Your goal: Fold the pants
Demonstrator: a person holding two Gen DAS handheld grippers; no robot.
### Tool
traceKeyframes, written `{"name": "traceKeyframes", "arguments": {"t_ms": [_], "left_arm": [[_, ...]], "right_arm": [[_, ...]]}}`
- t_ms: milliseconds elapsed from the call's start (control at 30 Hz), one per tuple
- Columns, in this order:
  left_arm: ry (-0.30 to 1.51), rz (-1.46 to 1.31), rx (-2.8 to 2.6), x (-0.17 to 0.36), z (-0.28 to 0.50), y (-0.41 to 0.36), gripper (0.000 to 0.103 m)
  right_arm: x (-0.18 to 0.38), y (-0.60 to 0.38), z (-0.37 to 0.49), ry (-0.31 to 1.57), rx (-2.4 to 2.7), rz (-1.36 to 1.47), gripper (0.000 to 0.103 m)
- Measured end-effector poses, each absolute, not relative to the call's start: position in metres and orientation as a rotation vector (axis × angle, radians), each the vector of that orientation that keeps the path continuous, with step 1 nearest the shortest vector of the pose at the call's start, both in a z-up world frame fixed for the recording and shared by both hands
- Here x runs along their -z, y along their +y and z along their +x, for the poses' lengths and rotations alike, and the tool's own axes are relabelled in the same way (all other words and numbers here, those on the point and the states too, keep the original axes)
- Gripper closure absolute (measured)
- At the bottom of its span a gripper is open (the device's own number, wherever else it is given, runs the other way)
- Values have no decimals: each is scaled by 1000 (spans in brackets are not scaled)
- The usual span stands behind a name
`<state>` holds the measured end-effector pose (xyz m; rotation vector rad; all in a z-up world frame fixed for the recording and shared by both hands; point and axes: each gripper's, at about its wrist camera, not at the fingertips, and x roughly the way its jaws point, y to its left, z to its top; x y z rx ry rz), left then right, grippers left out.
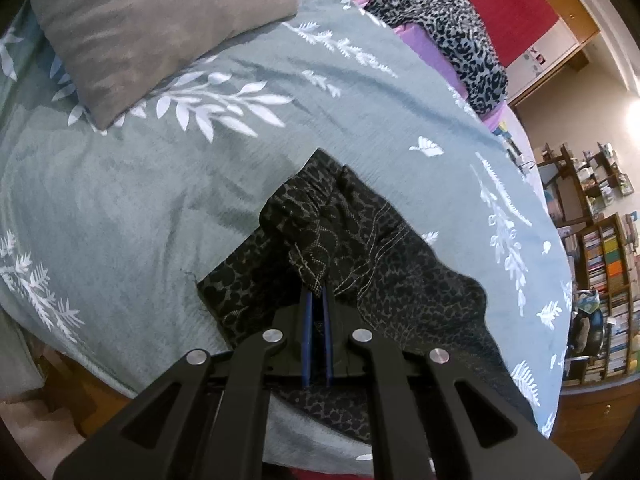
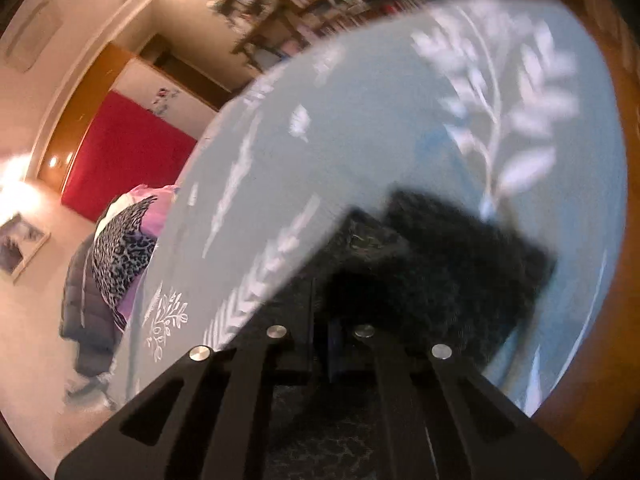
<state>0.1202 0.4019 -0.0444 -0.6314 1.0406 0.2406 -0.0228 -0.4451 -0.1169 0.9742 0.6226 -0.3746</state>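
Left wrist view: a grey-brown pillow (image 1: 160,36) lay at eleven o'clock on the sage-green bedspread (image 1: 120,200), whose matte weave carried white printed leaf sprays. At one o'clock a leopard-print garment (image 1: 452,28) was draped over lilac cloth (image 1: 424,40), in front of a red panel (image 1: 500,4). Bookshelves (image 1: 600,280) crowded with books filled the three o'clock edge. Nothing stood between the tongs and the cloth.

The pants (image 1: 360,248), of dark fabric with a grey animal-spot print and pale double stitching, lay bunched and creased at the centre of the bedspread. The left gripper (image 1: 318,292) was pressed together, its blue pads pinching a raised fold of the pants just beyond six o'clock.

Right wrist view, blurred: the same bedspread (image 2: 360,140) curved across the frame, with the leopard-print garment (image 2: 120,248) at nine o'clock and wooden flooring (image 2: 608,320) at four o'clock. The right gripper (image 2: 324,320) was closed; the pants (image 2: 460,264) lay directly ahead and under it, but blur hid whether cloth was pinched.
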Motion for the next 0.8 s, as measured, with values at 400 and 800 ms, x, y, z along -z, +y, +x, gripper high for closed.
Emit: {"name": "traceKeyframes", "arguments": {"t_ms": [400, 800], "left_arm": [[1056, -670, -215, 51, 101, 402, 99], [1152, -579, -317, 97, 95, 394, 99]], "right_arm": [[98, -480, -76, 653, 419, 925, 99], [127, -470, -81, 665, 395, 841, 99]]}}
